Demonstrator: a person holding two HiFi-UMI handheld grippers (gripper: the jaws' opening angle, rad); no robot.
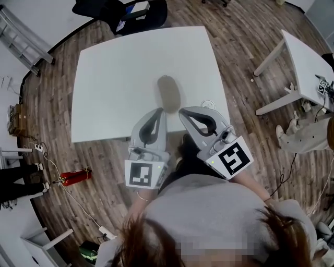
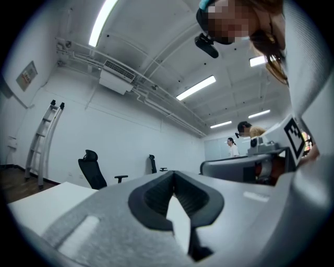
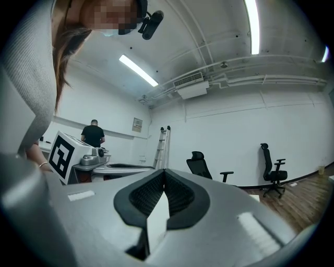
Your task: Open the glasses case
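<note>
A grey oval glasses case [image 1: 169, 94] lies closed on the white table [image 1: 115, 78], towards its near edge. My left gripper [image 1: 161, 110] sits just short of the case's near end, its jaws shut and empty. My right gripper [image 1: 181, 111] is beside it to the right, also shut with nothing held. Both point level towards the case from the table's near edge. In the left gripper view the gripper [image 2: 174, 173] has its tips together, and in the right gripper view the gripper [image 3: 164, 172] too; neither view shows the case.
A black office chair [image 1: 130, 13] stands beyond the table's far edge. A second white table [image 1: 305, 57] is at the right, a ladder [image 1: 21, 36] at the upper left. A red extinguisher [image 1: 75, 176] and cables lie on the wood floor at the left.
</note>
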